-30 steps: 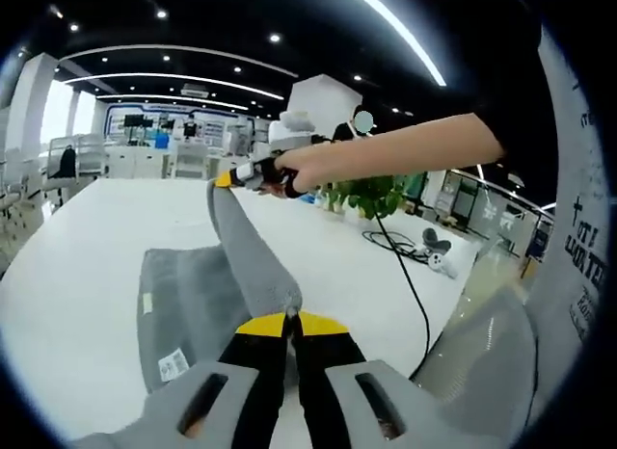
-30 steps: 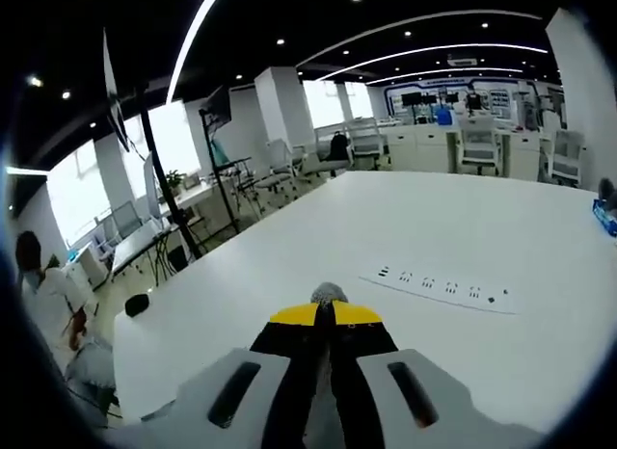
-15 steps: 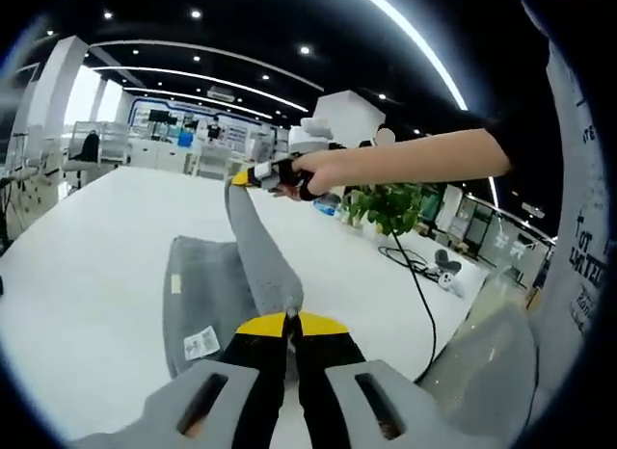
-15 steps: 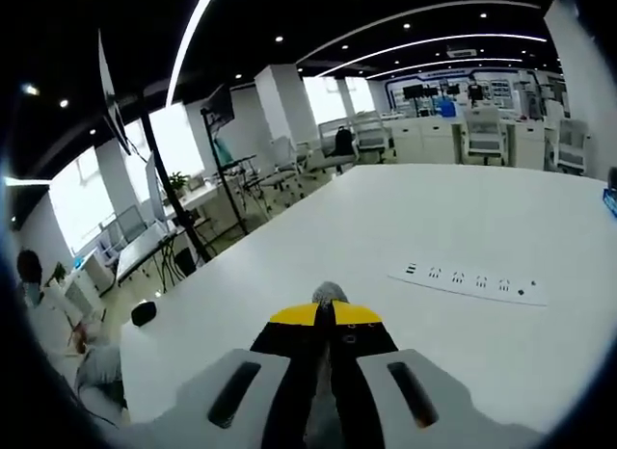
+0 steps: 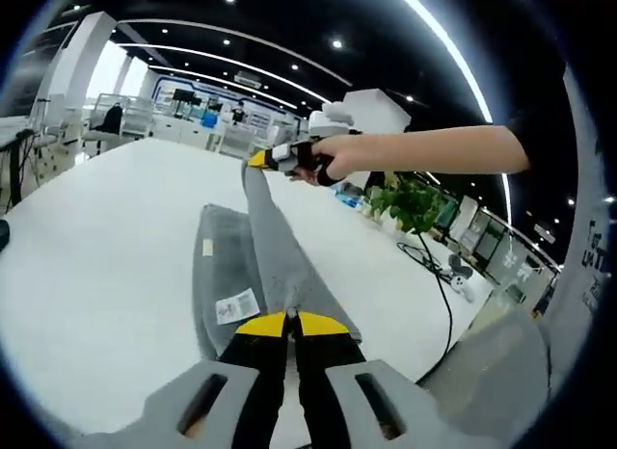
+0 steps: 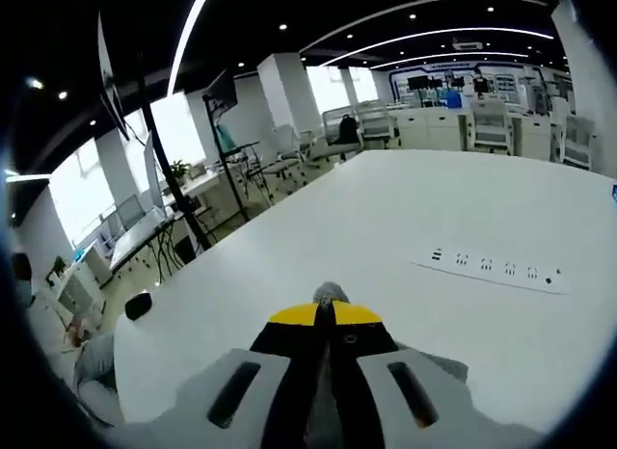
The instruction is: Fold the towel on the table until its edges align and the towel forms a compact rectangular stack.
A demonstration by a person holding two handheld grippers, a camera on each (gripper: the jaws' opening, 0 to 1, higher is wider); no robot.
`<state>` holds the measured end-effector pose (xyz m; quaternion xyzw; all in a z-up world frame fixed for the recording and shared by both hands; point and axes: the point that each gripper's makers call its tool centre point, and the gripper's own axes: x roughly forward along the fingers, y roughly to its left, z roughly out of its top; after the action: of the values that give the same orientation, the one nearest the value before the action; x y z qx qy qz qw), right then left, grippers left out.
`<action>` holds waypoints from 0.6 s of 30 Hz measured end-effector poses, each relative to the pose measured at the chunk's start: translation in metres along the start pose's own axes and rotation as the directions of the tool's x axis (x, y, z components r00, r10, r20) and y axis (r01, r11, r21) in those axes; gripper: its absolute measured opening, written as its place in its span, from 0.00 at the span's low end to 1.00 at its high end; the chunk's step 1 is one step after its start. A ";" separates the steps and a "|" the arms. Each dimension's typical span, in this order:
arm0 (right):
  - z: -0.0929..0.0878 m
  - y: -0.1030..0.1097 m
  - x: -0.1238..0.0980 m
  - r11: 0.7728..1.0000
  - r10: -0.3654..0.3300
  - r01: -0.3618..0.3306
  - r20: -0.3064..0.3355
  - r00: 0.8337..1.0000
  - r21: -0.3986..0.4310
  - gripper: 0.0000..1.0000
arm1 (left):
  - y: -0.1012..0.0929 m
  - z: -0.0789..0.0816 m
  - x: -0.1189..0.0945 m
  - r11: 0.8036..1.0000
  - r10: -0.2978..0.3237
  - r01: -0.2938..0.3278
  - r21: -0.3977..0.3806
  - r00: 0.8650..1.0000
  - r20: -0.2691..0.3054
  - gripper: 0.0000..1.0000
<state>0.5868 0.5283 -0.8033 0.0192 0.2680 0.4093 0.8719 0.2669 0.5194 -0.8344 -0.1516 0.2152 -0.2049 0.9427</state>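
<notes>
Left gripper (image 5: 289, 319): jaws pressed together on one corner of the grey towel (image 5: 227, 276), at 6 o'clock in the left gripper view. Right gripper (image 5: 260, 160): seen at 12 o'clock in the same view, held in a hand (image 5: 333, 160), pinching the far end of the same edge. In the right gripper view, right gripper (image 6: 326, 312): jaws closed on a small tuft of grey cloth (image 6: 330, 293) protruding just past the tips at 6 o'clock.

Towel position: one edge lifted and stretched as a taut band between the two grippers; remainder lying flat on the white table (image 5: 87, 247), toward 9 o'clock of the band. White care label (image 5: 236, 306) showing on the flat part, close to the left gripper.

Handling, judged from appearance: soft, limp, light terry cloth; no stiffness of its own; sag likely wherever tension drops. Not fragile. Surface looks rough enough for a firm pinch, slip unlikely at present grip.

Recommended hold: the two corners of one edge, as now. Equal height and tension at both corners advisable, so that the lifted edge lands parallel on the opposite edge. A floor-type power strip (image 6: 496, 271) lies on the table at 3 o'clock in the right gripper view, well apart from the cloth.
</notes>
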 end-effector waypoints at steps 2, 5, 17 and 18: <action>-0.007 -0.001 0.008 1.000 -0.006 0.006 -0.013 1.000 -0.001 0.01 | 0.007 -0.006 0.002 1.000 0.005 -0.005 -0.016 1.000 -0.011 0.03; -0.015 0.002 0.018 1.000 -0.010 0.009 -0.034 0.999 -0.003 0.01 | 0.015 -0.013 0.003 0.999 0.008 -0.009 -0.038 1.000 -0.024 0.03; -0.034 0.013 0.052 0.999 0.005 -0.009 -0.092 0.996 -0.049 0.01 | 0.036 -0.041 0.005 0.995 0.064 -0.070 -0.075 0.995 -0.079 0.03; -0.038 0.010 0.054 0.999 0.004 -0.008 -0.096 0.995 -0.043 0.01 | 0.038 -0.043 0.005 0.994 0.067 -0.073 -0.078 0.994 -0.085 0.03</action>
<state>0.5888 0.5669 -0.8577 -0.0188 0.3004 0.4183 0.8570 0.2636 0.5414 -0.8871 -0.1735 0.2672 -0.1688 0.9327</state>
